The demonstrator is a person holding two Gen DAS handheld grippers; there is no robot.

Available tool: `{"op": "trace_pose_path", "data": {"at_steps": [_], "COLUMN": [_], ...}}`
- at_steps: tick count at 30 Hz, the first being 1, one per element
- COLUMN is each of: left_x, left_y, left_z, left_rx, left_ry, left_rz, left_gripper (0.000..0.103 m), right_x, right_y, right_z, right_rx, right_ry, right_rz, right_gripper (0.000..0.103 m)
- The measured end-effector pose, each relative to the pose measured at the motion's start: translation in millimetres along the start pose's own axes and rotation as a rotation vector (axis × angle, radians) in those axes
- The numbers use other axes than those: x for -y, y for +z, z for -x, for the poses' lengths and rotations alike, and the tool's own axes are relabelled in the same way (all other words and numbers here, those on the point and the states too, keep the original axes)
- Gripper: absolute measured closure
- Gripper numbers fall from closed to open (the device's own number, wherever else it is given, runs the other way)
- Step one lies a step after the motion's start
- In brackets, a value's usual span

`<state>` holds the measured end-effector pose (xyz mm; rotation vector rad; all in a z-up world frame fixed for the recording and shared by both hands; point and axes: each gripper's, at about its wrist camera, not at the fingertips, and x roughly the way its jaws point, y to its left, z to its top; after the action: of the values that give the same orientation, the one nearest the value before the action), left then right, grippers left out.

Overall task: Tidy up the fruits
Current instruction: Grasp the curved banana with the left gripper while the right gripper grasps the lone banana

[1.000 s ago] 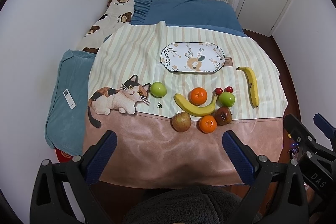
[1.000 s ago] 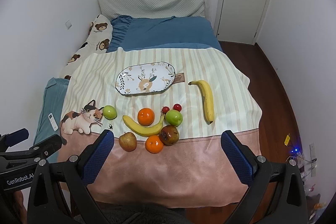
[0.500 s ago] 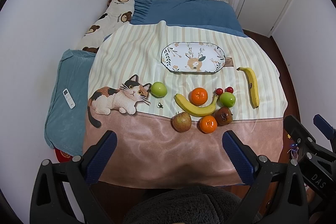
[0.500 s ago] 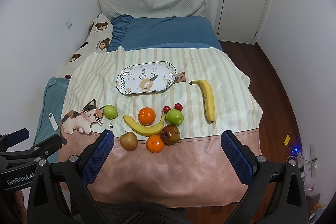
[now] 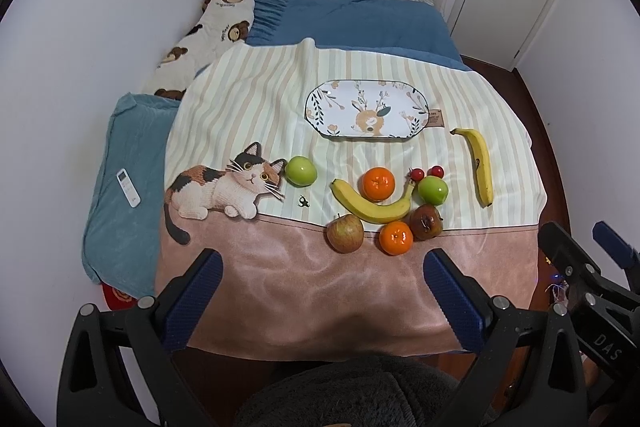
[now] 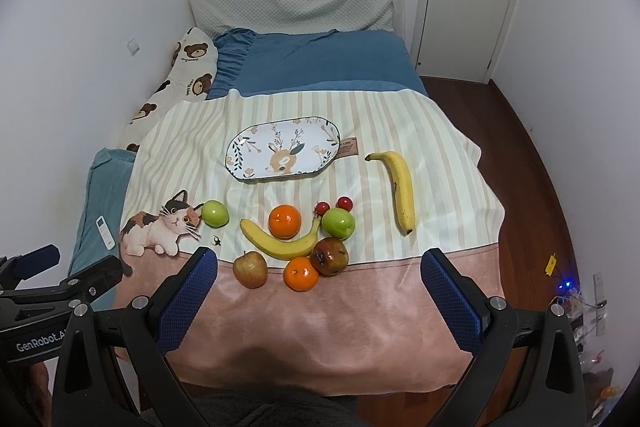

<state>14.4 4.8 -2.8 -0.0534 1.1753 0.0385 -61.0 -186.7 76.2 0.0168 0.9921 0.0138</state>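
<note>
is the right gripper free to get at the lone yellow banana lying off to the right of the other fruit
Probably yes. The right gripper is open and holds nothing, and the lone yellow banana lies apart from the other fruit on the striped blanket, with nothing on it or between it and the gripper.

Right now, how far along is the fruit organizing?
Nothing looks done yet: the plate is bare. Nothing is in hand; the left tongs and the right tongs are both open. Left to do: bananas, oranges, apples and the other fruit lie on the blanket.
</note>
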Motion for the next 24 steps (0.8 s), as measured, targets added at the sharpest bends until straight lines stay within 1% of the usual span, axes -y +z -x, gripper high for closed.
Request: {"op": "trace_pose_path", "data": {"at_steps": [2,5,7,8,9,11,12,13,14,17,19,22,24], "left_x": [-0.5,-4.5,-6.4,-6.5,-6.6,-6.0,-4.6,-4.2,-1.0,2.8,5.4,5.9,5.5], "left_y": [5.3,16.1,24.6,28.5,30.5,36.3,39.2,41.8,45.2,54.1,58.4,56.6,53.0], "left_z": [-16.0,-58.8,-99.7,-127.4,-141.0,-181.4,-202.8,-220.8,-242.5,-287.7,-319.2,-352.1,-368.4], "left_rx": [-0.035,-0.122,-0.202,-0.251,-0.277,-0.346,-0.385,-0.418,-0.446,-0.498,-0.533,-0.578,-0.593], "left_ry": [-0.016,-0.067,-0.101,-0.120,-0.123,-0.162,-0.165,-0.179,-0.191,-0.189,-0.186,-0.206,-0.215], "left_rz": [0.021,0.079,0.131,0.162,0.178,0.230,0.256,0.280,0.302,0.330,0.346,0.392,0.420], "left_gripper": [0.000,0.000,0.000,0.000,0.000,0.001,0.002,0.008,0.016,0.029,0.031,0.037,0.051], "right_x": [2.0,16.8,33.0,43.5,52.7,70.0,77.6,85.1,92.5,115.8,129.2,143.5,149.1], "right_y": [0.3,2.3,4.8,6.3,8.4,11.2,13.1,15.3,18.1,24.4,27.8,32.4,36.1], "right_z": [-8.1,-32.0,-57.4,-72.1,-86.1,-114.3,-128.6,-143.7,-158.3,-202.0,-230.1,-264.9,-284.2], "right_rx": [-0.011,-0.042,-0.069,-0.088,-0.104,-0.120,-0.131,-0.146,-0.160,-0.205,-0.225,-0.261,-0.285], "right_ry": [0.015,0.050,0.069,0.068,0.066,0.067,0.059,0.054,0.056,0.054,0.054,0.059,0.056], "right_rz": [-0.017,-0.061,-0.103,-0.124,-0.146,-0.185,-0.199,-0.212,-0.224,-0.258,-0.279,-0.305,-0.312], "right_gripper": [0.000,0.000,0.000,0.000,0.000,0.000,0.000,0.000,0.000,0.000,0.001,0.002,0.003]}}
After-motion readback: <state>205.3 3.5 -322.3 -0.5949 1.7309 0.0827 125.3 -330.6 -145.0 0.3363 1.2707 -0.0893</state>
